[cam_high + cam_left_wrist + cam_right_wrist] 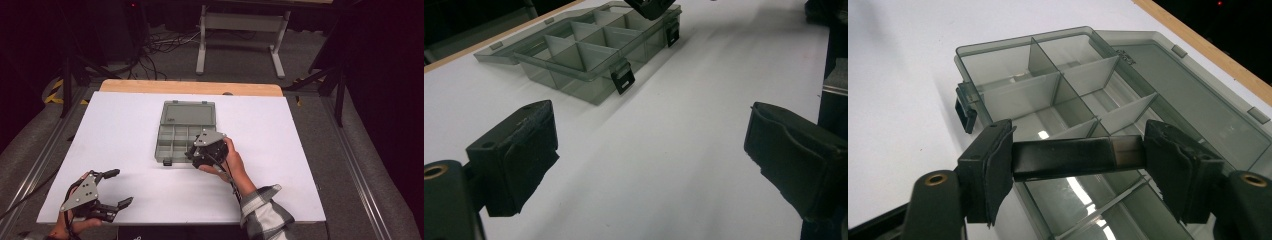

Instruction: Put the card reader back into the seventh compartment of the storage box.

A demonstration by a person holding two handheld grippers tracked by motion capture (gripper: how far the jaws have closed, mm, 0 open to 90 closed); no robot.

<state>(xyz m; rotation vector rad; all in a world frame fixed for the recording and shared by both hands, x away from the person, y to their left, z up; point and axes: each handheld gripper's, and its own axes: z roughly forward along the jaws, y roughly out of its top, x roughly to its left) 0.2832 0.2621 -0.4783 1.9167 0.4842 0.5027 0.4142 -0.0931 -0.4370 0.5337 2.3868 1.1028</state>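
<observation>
A smoky clear organizer box (pixel 172 142) lies open mid-table, its lid (pixel 189 114) flat on the far side. In the right gripper view a short black bar (pixel 1068 157) spans between the two pads, level, just above the box's divided compartments (pixel 1048 85). My right gripper (pixel 1078 157) is shut on that bar; in the high view it (pixel 194 152) hovers over the box's near right corner. My left gripper (pixel 120 188) rests at the table's near left, jaws wide apart with nothing between them (pixel 651 135), pointing toward the box (pixel 579 55).
Two black latches (pixel 622 80) hang on the box's near wall. White table surface (pixel 125 130) surrounds the box, with a wooden strip (pixel 190 87) along the far edge. A white metal stand (pixel 240 30) and cables sit on the floor beyond.
</observation>
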